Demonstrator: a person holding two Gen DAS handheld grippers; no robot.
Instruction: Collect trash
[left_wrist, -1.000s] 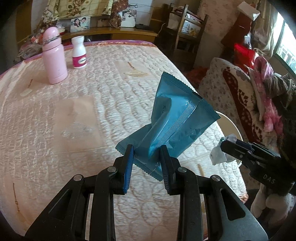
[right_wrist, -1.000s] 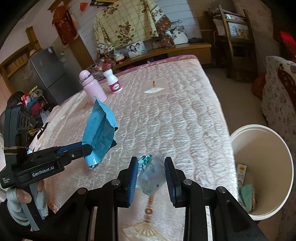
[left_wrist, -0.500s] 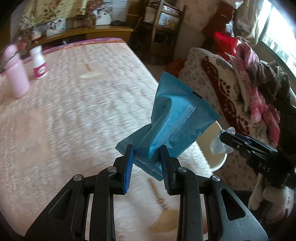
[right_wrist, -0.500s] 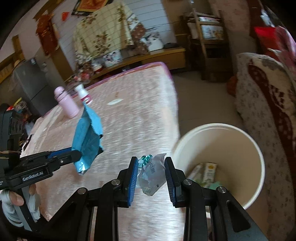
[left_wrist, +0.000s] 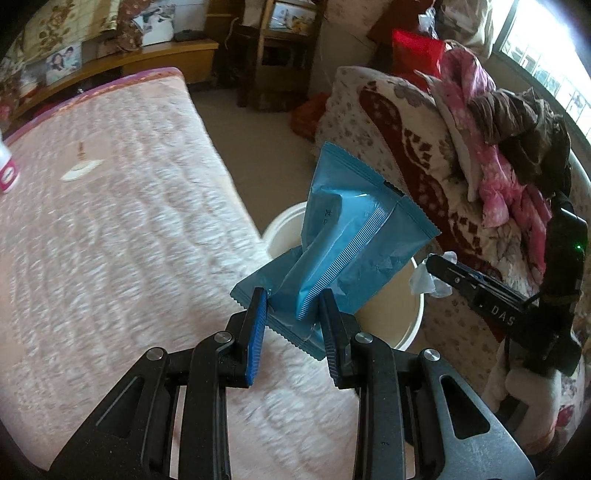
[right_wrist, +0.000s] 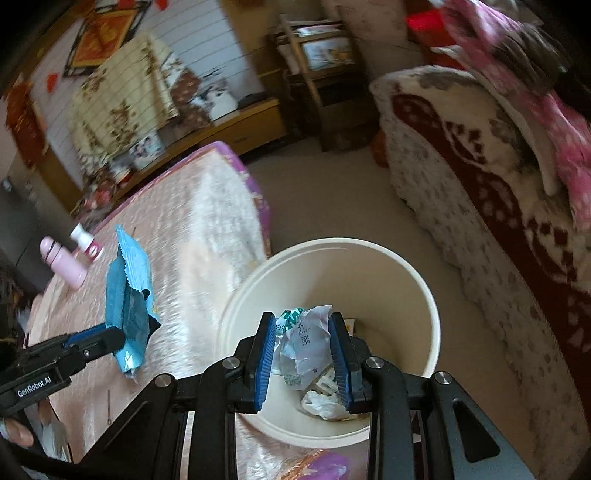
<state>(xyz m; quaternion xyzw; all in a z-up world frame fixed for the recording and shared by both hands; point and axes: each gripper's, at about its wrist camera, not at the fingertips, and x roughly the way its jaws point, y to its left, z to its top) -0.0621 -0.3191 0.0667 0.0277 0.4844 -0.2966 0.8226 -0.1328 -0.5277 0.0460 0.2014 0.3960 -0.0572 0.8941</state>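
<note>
My left gripper (left_wrist: 293, 314) is shut on a blue snack wrapper (left_wrist: 354, 243) and holds it near the bed's right edge, in front of the cream trash bin (left_wrist: 406, 325). The wrapper also shows in the right wrist view (right_wrist: 125, 306), at the left above the bed. My right gripper (right_wrist: 303, 339) is shut on a crumpled white and green wrapper (right_wrist: 304, 343) and holds it above the mouth of the bin (right_wrist: 417, 280). Trash lies at the bin's bottom (right_wrist: 325, 402). The right gripper also shows in the left wrist view (left_wrist: 439, 269), with the white wrapper (left_wrist: 428, 280) at its tip.
The pink quilted bed (left_wrist: 110, 229) fills the left. A pink flask (right_wrist: 62, 262) and a small white bottle (right_wrist: 86, 242) stand at its far side. A patterned sofa (right_wrist: 498, 206) heaped with clothes (left_wrist: 498, 147) stands right of the bin. A wooden shelf (right_wrist: 317, 74) stands behind.
Both grippers have swung right from over the bed to the bin, each still holding its wrapper. The right one has come over the bin's mouth.
</note>
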